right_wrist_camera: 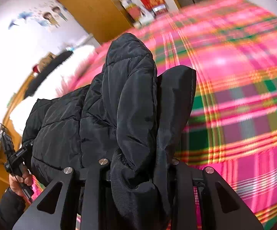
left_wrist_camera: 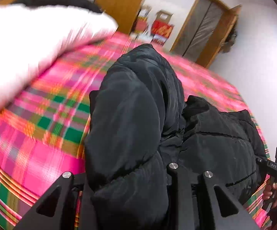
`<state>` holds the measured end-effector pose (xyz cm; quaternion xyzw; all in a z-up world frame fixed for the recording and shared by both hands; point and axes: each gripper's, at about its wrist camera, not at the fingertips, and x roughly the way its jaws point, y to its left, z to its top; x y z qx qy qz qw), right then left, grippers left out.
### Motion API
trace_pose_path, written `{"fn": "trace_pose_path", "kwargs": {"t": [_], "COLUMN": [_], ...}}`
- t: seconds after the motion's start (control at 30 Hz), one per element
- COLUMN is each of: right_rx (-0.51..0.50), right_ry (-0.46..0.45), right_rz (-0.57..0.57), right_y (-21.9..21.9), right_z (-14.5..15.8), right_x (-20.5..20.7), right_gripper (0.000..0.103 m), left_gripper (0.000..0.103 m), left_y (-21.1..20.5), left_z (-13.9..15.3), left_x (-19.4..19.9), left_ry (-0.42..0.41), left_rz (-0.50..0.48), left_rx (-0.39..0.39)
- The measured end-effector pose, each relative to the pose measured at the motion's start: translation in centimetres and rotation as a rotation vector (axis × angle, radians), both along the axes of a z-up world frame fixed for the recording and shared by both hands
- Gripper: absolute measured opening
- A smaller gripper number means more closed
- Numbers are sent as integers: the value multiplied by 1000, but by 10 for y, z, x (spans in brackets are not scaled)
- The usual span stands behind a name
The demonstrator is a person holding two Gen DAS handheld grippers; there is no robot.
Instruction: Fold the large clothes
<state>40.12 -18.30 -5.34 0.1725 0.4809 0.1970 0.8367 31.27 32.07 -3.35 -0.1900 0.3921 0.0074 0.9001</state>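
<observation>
A black puffer jacket [left_wrist_camera: 138,118] hangs bunched between both grippers above a bed with a pink and green plaid cover [left_wrist_camera: 48,115]. My left gripper [left_wrist_camera: 130,187] is shut on a thick fold of the jacket. My right gripper [right_wrist_camera: 140,182] is shut on another fold of the jacket [right_wrist_camera: 130,105], which hides its fingertips. The right gripper's handle shows in the left wrist view [left_wrist_camera: 276,168], held by a hand. The left gripper's handle shows in the right wrist view [right_wrist_camera: 15,157]. The background is motion-blurred.
A white duvet [left_wrist_camera: 33,44] with a dark item on top lies at the head of the bed. The plaid cover also fills the right wrist view [right_wrist_camera: 243,95]. Wooden doors [left_wrist_camera: 207,26] and red boxes [left_wrist_camera: 157,28] stand by the far wall.
</observation>
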Motion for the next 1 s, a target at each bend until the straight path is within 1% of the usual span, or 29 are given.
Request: {"fn": "trace_pose_path", "kwargs": {"t": [0.03,0.07,0.1,0.13,0.17,0.2,0.23,0.3,0.33,0.4,0.47,0.5,0.53,0.6,0.63,0.7,0.77,0.8,0.87,0.93,1.0], "right_rx": [19,47,60,62,59,56,59,54,43,-3,-53,-64,-81,-132,-154,-164,-179,-187,-192,-220,-255], "right_ry": [17,29,38,45,51,59,69,77,74,50,23,11,-3,-41,-64,-104,-149,-163,-179,-172,-143], "right_rz": [-9,-16,-18,-17,-16,-19,-23,-24,-21,-12,-9,-10,-19,-57,-83,-100,-84,-74,-37,-15,-2], "right_y": [-4,-8,-10,-13,-14,-16,-18,-21,-23,-24,-25,-26,-26,-29,-30,-26,-8,-1,19,38,49], "right_z": [-11,-19,-22,-25,-27,-27,-26,-18,-12,2,15,20,25,37,43,52,61,63,61,53,38], "right_x": [1,1,2,3,4,4,4,0,-2,-11,-20,-22,-24,-25,-25,-22,-11,-6,12,32,49], "right_gripper": [33,39,42,50,55,58,61,63,63,63,63,63,63,63,63,63,63,63,63,63,63], "left_gripper": [33,35,40,47,50,55,57,60,61,61,61,64,69,71,72,72,72,72,72,72,72], "left_y": [3,8,12,16,19,21,23,25,29,34,41,45,48,56,61,64,58,49,32,20,15], "left_z": [-13,-26,-34,-40,-45,-48,-49,-45,-43,-35,-24,-18,-14,0,7,21,32,35,34,24,7], "left_x": [-1,-3,-5,-6,-7,-8,-8,-11,-12,-20,-31,-37,-40,-45,-46,-41,-24,-11,12,43,70], "left_ry": [10,10,6,3,2,4,8,21,28,35,26,14,1,-32,-52,-84,-109,-117,-117,-83,-46], "left_rz": [10,22,34,44,52,60,65,67,66,60,60,58,64,101,119,145,118,97,59,52,57], "left_rx": [-13,-48,-77,-101,-120,-137,-152,-180,-180,-184,-171,-167,-153,-109,-106,-84,-51,-22,10,47,83]}}
